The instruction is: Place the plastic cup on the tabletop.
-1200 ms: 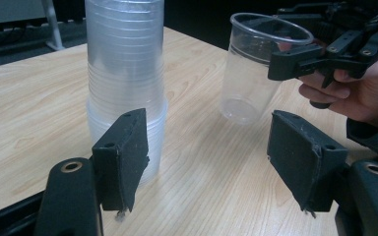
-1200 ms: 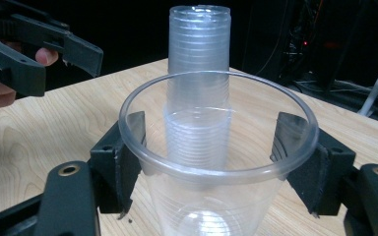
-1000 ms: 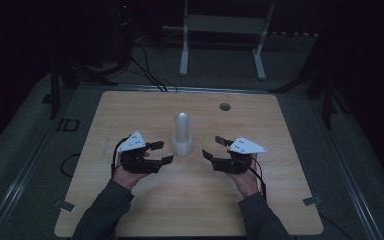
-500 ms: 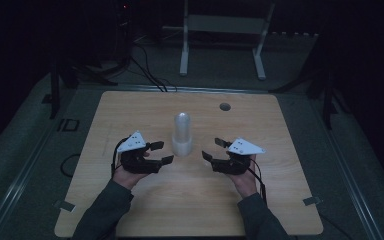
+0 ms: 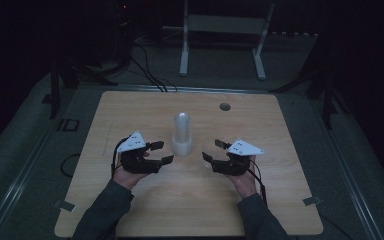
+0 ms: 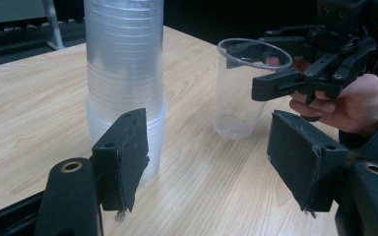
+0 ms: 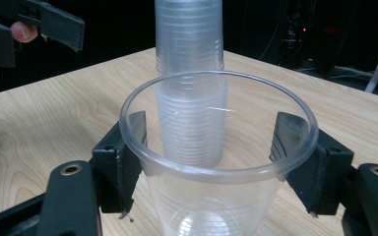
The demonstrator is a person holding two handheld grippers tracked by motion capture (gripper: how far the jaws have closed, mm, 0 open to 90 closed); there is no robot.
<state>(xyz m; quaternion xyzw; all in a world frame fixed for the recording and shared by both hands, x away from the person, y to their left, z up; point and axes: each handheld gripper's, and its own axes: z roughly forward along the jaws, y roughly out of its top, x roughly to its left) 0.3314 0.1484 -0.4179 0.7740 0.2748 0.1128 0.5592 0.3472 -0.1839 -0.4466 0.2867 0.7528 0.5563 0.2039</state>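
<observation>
A clear plastic cup point(image 7: 211, 162) stands upright between the jaws of our right gripper point(image 7: 211, 162), whose pads close on its sides just under the rim. Our left gripper point(image 6: 206, 162) hangs open with nothing in it, just beside the stack of cups point(image 5: 182, 134). That stack stands upside down on the wooden table point(image 5: 130, 110), between our two grippers.

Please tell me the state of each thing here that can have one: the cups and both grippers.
Stack of clear plastic cups: nested upside down, standing on the table, untouched.
Single clear cup: upright, empty, between the right gripper's fingers.
Right gripper: shut on the single cup.
Left gripper: open, holding nothing, beside the stack.
</observation>
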